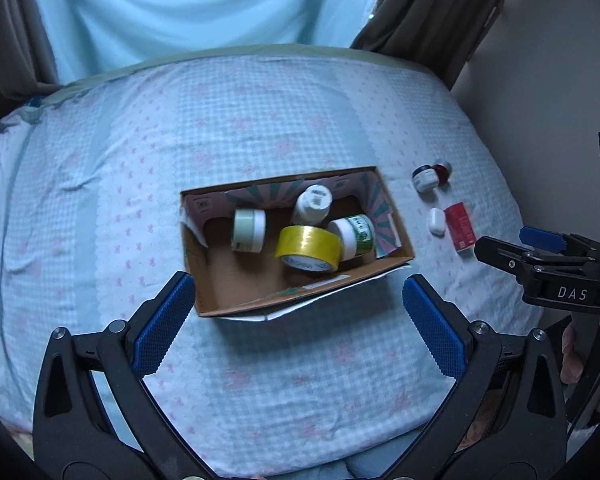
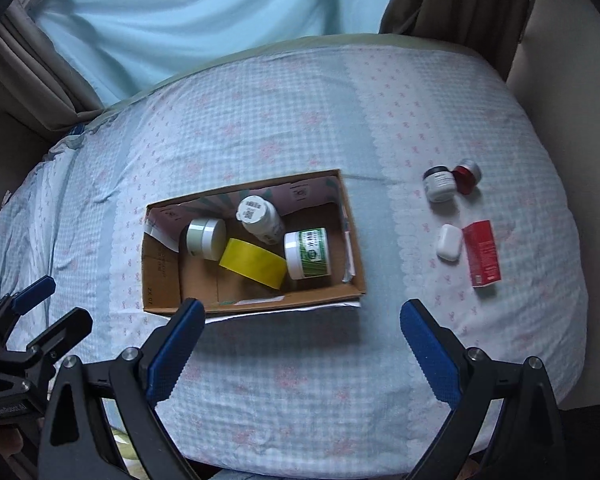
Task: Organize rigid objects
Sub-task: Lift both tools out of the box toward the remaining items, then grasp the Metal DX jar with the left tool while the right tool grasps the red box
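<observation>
- Near the middle of the bed, an open cardboard box already holds a yellow tape roll, a green-labelled jar, a pale jar and a white bottle.
- Toward the bed's right edge, four things lie outside the box: a white jar with a dark lid touching a red jar, a small white case and a red carton just beside it.
- Both tools hover empty above the bed's near edge: the right gripper and the left gripper each have their fingers spread wide.
- Likely next: the right gripper takes one outlier. Close across the carton's narrow sides, or take the case alone, so neighbours stay put on the soft sheet.
</observation>
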A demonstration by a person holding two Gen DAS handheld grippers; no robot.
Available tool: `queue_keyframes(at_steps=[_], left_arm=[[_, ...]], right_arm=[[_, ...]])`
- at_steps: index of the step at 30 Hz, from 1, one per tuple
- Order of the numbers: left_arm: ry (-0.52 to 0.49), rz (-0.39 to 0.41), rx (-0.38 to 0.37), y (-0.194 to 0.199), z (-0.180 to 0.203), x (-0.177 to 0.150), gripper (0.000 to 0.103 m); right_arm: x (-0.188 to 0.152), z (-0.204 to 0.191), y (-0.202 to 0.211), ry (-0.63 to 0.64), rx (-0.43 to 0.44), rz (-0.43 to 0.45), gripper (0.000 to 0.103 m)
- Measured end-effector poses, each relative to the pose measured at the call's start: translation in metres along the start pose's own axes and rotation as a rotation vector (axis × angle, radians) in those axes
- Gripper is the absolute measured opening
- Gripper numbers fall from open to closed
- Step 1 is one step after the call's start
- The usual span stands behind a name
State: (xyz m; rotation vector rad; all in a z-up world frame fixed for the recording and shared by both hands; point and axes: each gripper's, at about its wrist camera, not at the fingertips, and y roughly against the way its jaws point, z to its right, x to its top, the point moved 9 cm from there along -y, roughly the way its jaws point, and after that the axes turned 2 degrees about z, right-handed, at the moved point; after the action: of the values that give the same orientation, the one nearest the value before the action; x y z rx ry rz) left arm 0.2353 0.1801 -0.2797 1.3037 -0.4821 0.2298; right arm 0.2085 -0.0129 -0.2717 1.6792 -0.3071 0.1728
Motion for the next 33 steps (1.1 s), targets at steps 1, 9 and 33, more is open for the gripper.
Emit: queue_keyframes(at_steps=[1, 9, 33], left_arm=[[-0.014, 0.019, -0.003, 0.004, 0.01, 0.002, 0.103], [-0.077, 0.074, 0.007, 0.011, 0.094, 0.009, 0.103], [0.117, -0.101, 0.024, -0.144, 0.262, 0.053, 0.103]], right_arm=[[-0.003, 0.008, 0.009, -0.003, -0.015, 0.014, 0.098], [-0.026, 0.084, 0.055, -0.014, -0.117, 0.077, 0.098], [-0.019, 0.266, 0.002, 0.094, -0.007, -0.049, 0.098]])
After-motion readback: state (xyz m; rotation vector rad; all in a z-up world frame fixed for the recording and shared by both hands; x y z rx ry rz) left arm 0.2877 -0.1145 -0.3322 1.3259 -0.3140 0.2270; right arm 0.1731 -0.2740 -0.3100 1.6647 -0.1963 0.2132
